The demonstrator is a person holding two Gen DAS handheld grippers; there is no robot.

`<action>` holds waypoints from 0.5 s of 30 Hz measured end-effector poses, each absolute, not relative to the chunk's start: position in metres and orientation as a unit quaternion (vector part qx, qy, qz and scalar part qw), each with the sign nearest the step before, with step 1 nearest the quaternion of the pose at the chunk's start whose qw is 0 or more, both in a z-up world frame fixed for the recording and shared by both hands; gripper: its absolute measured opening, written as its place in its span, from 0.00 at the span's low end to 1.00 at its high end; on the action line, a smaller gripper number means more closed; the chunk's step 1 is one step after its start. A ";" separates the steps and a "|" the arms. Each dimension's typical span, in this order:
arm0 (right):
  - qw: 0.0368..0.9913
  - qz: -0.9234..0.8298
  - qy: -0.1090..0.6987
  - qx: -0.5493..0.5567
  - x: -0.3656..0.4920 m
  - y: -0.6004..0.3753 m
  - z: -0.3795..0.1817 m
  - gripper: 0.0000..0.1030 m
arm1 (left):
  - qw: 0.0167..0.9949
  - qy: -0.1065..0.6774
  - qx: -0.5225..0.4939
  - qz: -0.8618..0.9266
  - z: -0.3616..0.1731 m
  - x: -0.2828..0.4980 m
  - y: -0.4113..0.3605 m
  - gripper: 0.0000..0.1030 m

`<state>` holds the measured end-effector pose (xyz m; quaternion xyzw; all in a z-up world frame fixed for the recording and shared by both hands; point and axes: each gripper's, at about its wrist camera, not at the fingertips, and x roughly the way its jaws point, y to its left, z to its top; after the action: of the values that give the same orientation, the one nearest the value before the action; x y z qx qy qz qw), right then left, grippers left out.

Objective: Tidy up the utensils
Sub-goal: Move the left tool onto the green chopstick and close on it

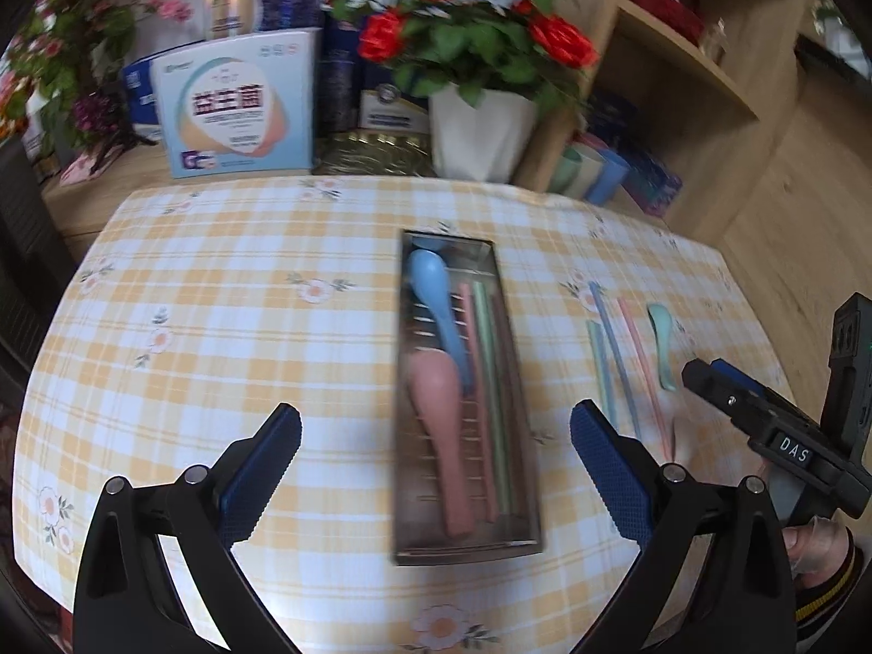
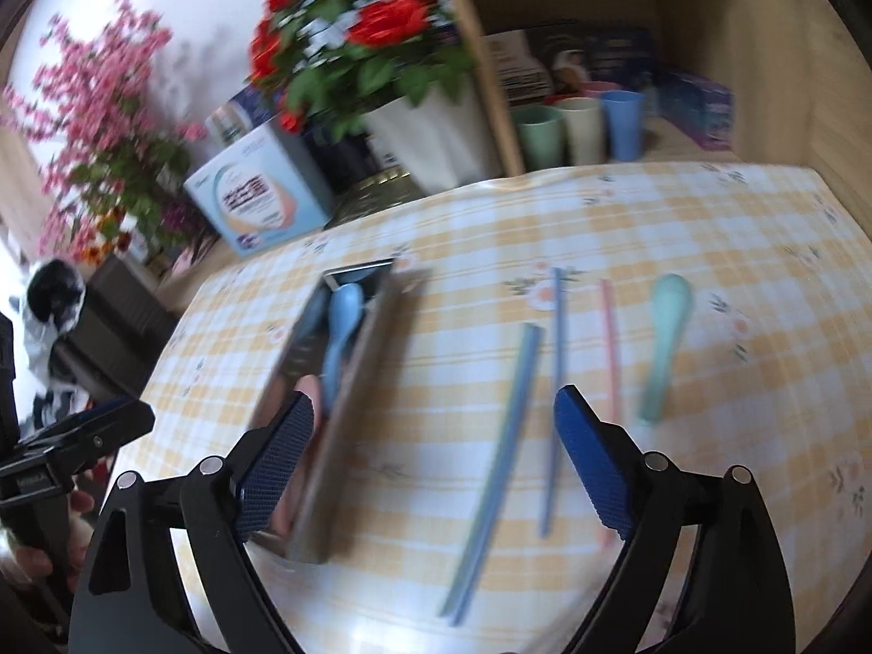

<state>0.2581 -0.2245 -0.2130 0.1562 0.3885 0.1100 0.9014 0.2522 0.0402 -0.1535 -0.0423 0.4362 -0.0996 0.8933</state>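
Fingers spread wide and holding nothing, the right hand-held gripper (image 2: 433,468) hangs over the loose utensils on the checked counter (image 2: 708,250). Just ahead, between its fingers, lie a green chopstick (image 2: 493,468) and a blue chopstick (image 2: 553,398), long axes running away from it; a pink chopstick (image 2: 609,349) and a green spoon (image 2: 662,343) lie slightly right and farther off. The right side is clearly nearer these. The left hand-held gripper (image 1: 436,468), equally wide and empty, faces the metal tray (image 1: 512,338) lengthwise; inside it lie a pink spoon (image 1: 441,436), a blue spoon (image 1: 438,300) and chopsticks. Flowers (image 2: 349,27) stand beyond.
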 end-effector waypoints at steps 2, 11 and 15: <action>0.905 0.094 0.381 0.163 0.253 -0.241 -0.218 0.84 | 0.887 0.445 -0.033 -0.117 -0.158 0.255 0.021 0.84; 0.905 0.076 0.379 0.174 0.240 -0.295 -0.246 0.85 | 0.839 0.504 0.020 -0.202 -0.199 0.278 -0.071 0.33; 0.907 0.048 0.391 0.147 0.236 -0.308 -0.258 0.85 | 0.819 0.535 0.014 -0.208 -0.225 0.296 -0.096 0.23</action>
<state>0.2365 -0.3077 -0.2576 0.1471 0.3910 0.0476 0.9073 0.2961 -0.0957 -0.2248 0.0142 0.5346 -0.2076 0.8191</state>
